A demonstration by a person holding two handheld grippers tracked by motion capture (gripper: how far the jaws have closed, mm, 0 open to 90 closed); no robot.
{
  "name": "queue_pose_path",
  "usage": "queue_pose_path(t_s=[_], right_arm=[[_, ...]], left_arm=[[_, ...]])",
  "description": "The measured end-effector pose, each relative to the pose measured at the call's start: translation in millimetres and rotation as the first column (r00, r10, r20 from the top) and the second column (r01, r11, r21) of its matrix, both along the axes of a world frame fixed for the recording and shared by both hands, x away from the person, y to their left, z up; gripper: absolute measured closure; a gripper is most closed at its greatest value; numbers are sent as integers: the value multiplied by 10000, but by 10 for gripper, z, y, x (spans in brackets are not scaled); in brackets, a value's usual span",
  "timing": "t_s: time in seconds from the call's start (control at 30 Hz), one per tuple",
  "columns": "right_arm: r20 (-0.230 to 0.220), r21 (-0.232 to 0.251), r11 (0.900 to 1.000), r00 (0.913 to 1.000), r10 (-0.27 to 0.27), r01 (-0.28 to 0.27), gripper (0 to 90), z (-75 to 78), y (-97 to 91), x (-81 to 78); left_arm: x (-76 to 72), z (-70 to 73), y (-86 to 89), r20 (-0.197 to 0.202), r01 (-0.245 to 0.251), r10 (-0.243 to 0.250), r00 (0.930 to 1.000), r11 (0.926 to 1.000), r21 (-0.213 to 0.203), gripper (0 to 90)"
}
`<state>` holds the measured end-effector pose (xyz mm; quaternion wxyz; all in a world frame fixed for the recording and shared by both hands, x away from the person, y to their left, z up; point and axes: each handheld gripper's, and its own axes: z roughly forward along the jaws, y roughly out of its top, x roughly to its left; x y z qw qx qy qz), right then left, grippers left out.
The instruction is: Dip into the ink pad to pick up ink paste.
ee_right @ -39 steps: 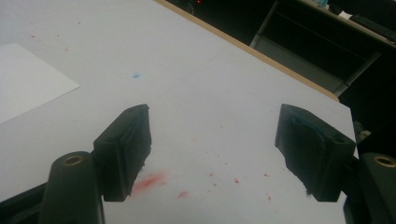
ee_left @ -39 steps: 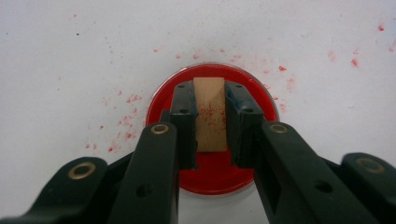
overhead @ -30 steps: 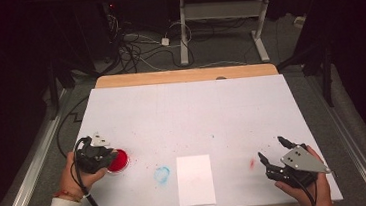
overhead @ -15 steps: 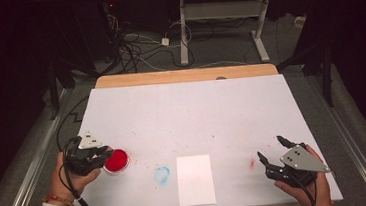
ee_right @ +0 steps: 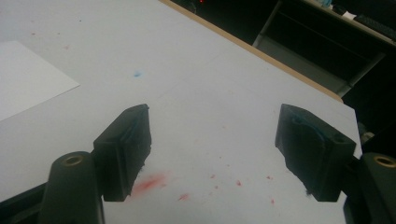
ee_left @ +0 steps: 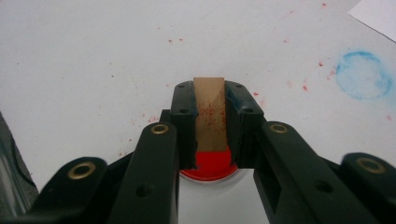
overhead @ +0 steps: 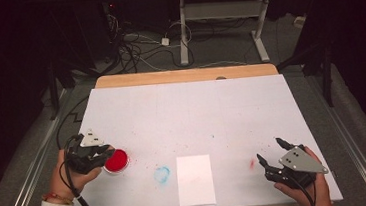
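My left gripper (overhead: 103,152) sits at the table's front left, shut on a small wooden block (ee_left: 209,111) speckled with red. In the left gripper view the block stands upright between the pads, its lower end over a round dish of red ink (ee_left: 210,164). That red dish (overhead: 116,160) rests on the table just right of the gripper. My right gripper (overhead: 270,151) hovers low at the front right, open, with nothing between its pads (ee_right: 126,144). A white sheet of paper (overhead: 196,180) lies at the front middle.
A blue ring-shaped smudge (overhead: 161,174) marks the white table cover (overhead: 187,112) left of the sheet, and a red smear (overhead: 252,163) lies near the right gripper. Red specks dot the surface. Cables and desk legs stand on the floor beyond the far edge.
My left gripper has lifted and drawn back to the left with the wooden block, uncovering more of the red dish. The right gripper has stayed put.
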<state>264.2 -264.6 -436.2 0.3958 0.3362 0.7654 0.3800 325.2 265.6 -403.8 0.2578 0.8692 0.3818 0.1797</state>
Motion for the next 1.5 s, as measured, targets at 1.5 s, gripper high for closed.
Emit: queue_pose_path(t_s=[1.5], right_arm=[[-142,-437,9990,9999,-5,-1,261,-27,2,-26]], left_arm=[[300,-484,20,-1569,-163,164,9875,9999,14,741]])
